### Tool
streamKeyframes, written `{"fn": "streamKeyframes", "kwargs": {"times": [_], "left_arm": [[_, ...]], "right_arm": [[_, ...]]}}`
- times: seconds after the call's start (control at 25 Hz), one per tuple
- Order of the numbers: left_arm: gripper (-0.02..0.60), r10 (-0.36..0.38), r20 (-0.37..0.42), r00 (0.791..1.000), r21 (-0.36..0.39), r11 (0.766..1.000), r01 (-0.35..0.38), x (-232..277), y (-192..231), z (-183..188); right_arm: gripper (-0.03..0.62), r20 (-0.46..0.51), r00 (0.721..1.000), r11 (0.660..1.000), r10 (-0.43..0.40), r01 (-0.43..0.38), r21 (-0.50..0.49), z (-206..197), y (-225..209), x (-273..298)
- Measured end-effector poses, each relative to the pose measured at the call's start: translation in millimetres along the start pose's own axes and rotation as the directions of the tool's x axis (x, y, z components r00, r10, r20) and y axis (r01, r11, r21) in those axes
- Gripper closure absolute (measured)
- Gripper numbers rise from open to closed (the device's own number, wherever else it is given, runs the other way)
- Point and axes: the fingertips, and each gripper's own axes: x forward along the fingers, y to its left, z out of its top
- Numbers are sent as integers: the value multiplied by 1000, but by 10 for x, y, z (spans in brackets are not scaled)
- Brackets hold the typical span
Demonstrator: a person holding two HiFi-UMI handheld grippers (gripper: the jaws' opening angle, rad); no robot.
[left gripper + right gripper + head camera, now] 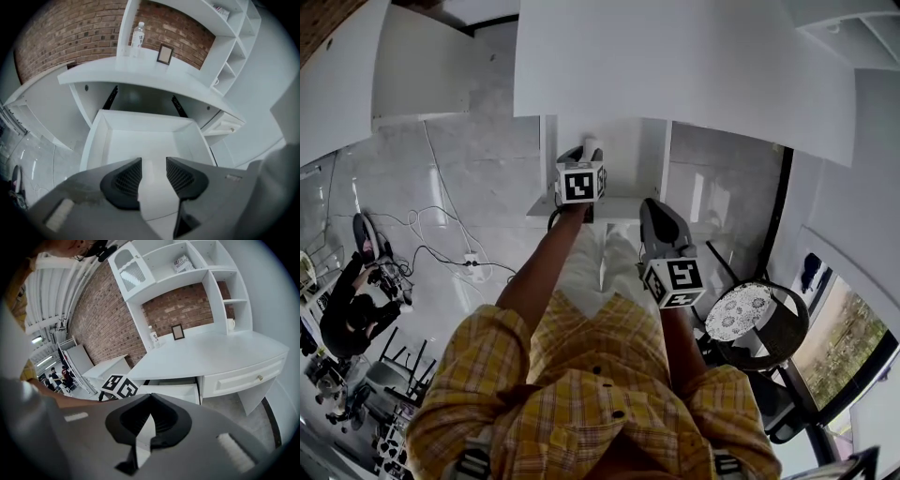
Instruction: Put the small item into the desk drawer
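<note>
The white desk drawer (100, 140) stands pulled out under the desk top (140, 70), and its floor looks bare. My left gripper (153, 176) hangs open just above the drawer's front part, with nothing between its fingers. In the head view the left gripper (579, 159) is stretched out over the drawer (623, 208). My right gripper (151, 400) is shut, its tips touching, held back and to the right of the drawer (176, 392); it appears in the head view lower right (654, 216). No small item shows in any view.
A water bottle (137, 37) and a small picture frame (164, 54) stand on the desk against the brick wall. A shut drawer (243, 376) lies to the right of the open one. A round chair (750, 314) stands at my right. Cables lie on the floor at left.
</note>
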Motion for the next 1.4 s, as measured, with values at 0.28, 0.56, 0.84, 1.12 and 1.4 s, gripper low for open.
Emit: {"fn": "streamKeyframes", "kwargs": {"times": [0.28, 0.56, 0.84, 1.12, 1.4], "left_arm": [[457, -15, 142, 990, 35, 999, 10, -648, -249, 154], [531, -40, 250, 967, 81, 997, 20, -1316, -532, 249], [578, -54, 360, 931, 109, 994, 15, -1819, -703, 429], [578, -59, 446, 893, 128, 992, 2, -2328, -786, 587], [578, -84, 513, 854, 161, 987, 0, -2719, -916, 740]], "right_arm": [[595, 20, 999, 999, 31, -30, -26, 84, 156, -277], [595, 73, 996, 997, 43, -38, -63, 358, 287, -533], [597, 128, 990, 993, 66, -52, -108, 667, 325, -665], [597, 167, 982, 988, 88, -64, -142, 930, 469, -789], [597, 207, 972, 983, 113, -79, -166, 1180, 616, -869]]}}
